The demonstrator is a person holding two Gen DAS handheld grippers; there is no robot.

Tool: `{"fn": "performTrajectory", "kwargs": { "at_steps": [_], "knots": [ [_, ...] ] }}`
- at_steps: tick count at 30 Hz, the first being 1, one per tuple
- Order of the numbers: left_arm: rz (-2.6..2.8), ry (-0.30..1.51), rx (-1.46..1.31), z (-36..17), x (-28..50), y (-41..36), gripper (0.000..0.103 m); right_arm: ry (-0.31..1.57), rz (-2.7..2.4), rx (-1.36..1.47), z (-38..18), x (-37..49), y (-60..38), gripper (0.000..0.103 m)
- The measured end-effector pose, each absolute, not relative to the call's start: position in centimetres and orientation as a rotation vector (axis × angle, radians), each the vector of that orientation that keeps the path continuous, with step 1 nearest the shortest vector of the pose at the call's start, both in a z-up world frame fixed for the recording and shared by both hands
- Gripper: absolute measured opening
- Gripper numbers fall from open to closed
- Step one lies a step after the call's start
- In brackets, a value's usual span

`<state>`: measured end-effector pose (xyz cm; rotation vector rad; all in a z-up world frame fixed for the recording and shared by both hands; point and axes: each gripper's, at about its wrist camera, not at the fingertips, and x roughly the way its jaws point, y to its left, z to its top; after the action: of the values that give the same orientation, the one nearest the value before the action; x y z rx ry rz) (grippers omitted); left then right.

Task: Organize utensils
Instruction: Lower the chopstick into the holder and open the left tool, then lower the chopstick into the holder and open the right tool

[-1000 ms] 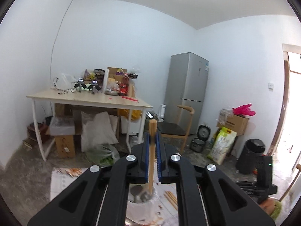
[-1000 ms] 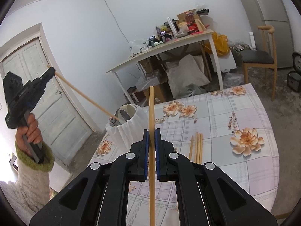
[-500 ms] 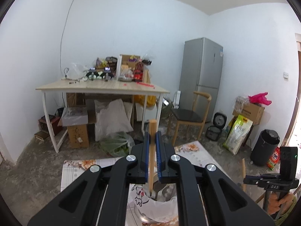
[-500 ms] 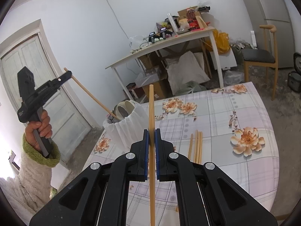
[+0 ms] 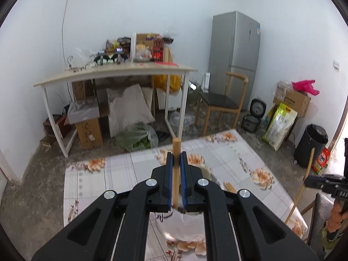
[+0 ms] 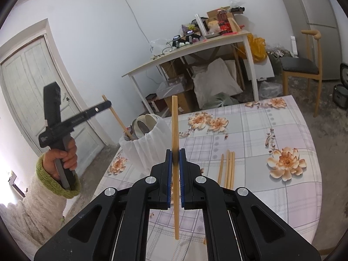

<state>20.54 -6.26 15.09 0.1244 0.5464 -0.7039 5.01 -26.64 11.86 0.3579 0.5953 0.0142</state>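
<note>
Beside white holder (image 6: 144,143), loose chopsticks (image 6: 227,167).

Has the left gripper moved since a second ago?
Yes. In the right wrist view the left gripper has dropped against the door, bringing its chopstick down into the white holder.

Both black plastic grippers carry blue pads on their jaws, the left gripper (image 5: 176,158) and the right gripper (image 6: 175,156) alike. Each grips a pale tan wooden chopstick (image 5: 175,174), the other chopstick (image 6: 175,163) the same honey shade. The tabletop wears a lilac-and-white checked oilcloth (image 6: 250,130) printed with peach-orange blossoms. A pleated white holder (image 6: 144,148) stands on it, cream and grey utensils inside. Four loose tan chopsticks (image 6: 227,167) lie on the checks. The person's fuzzy cream sleeve (image 6: 39,198) ends in a moss-green cuff. Behind stand a silver-grey fridge (image 5: 236,58) and white walls.
</note>
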Motion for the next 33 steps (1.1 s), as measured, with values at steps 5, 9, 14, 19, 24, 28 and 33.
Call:
{"fn": "performTrajectory", "kwargs": {
  "at_steps": [5,9,14,19,24,28,33],
  "knots": [
    [-0.710,0.599,0.113,14.0,20.6,-6.1,0.021,0.578,0.023,0.349,12.6,5.2,-26.5,0.004],
    [-0.717,0.592,0.092,14.1,20.2,-5.6,0.043,0.550,0.032,0.327,13.8,5.6,-26.1,0.004],
    [-0.727,0.563,0.060,14.3,18.9,-4.5,0.051,0.479,0.056,0.308,16.7,6.3,-26.0,0.004],
    [-0.729,0.538,-0.025,14.2,18.0,-2.5,0.053,0.376,0.091,0.287,20.5,7.3,-25.8,0.004],
    [-0.729,0.514,-0.089,13.6,16.6,-0.6,0.053,0.296,0.141,0.299,23.8,9.3,-25.8,0.004],
    [-0.724,0.503,-0.120,12.5,15.7,0.9,0.053,0.271,0.159,0.298,24.4,11.2,-25.0,0.004],
    [-0.729,0.516,-0.134,11.3,14.8,1.9,0.053,0.296,0.140,0.270,22.8,14.5,-23.9,0.004]
  ]
}}
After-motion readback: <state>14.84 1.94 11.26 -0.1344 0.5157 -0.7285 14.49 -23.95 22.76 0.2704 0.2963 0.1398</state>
